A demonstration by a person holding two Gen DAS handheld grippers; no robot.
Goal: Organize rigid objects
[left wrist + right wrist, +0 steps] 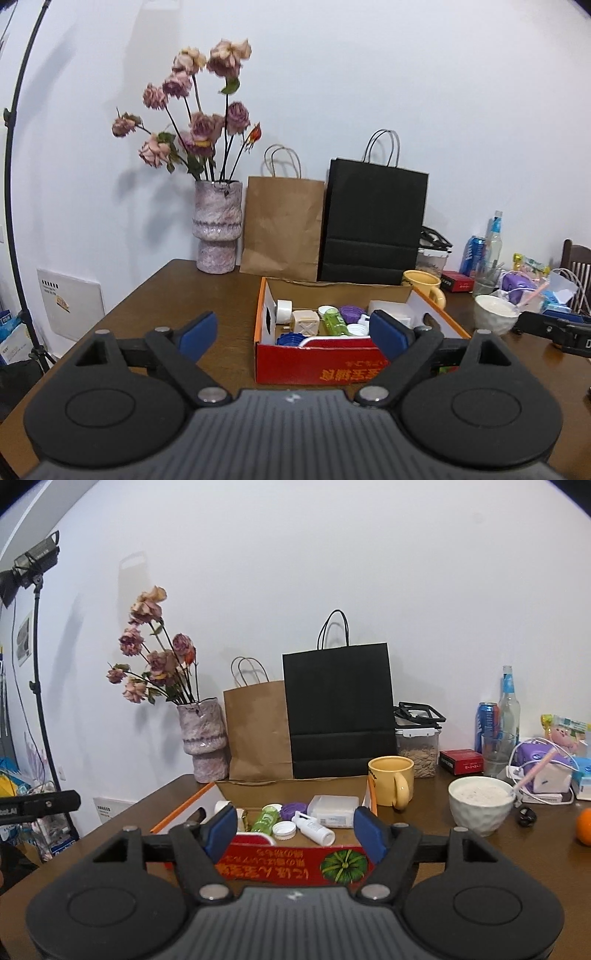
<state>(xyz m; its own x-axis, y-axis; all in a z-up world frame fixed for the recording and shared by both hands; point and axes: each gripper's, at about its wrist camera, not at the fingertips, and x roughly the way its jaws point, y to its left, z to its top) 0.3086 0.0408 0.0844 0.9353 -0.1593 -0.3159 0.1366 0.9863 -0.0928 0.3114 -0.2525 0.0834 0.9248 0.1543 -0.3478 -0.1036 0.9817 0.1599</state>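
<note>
A red and orange cardboard box [317,363] [280,864] sits on the brown table. It holds several small rigid items: a green bottle [334,321] [265,820], a purple lid [351,313] [293,809], a white bottle [314,829], a clear plastic case [332,810], a beige plug adapter [306,322] and a blue cap [290,339]. My left gripper [293,332] is open and empty, in front of the box's left half. My right gripper [295,829] is open and empty, its blue pads either side of the box's near wall.
Behind the box stand a vase of dried roses [218,227] [203,738], a brown paper bag [282,227] [256,731] and a black paper bag [373,225] [340,709]. A yellow mug [391,781], a white bowl [480,803], an orange [583,827] and bottles [509,705] crowd the right.
</note>
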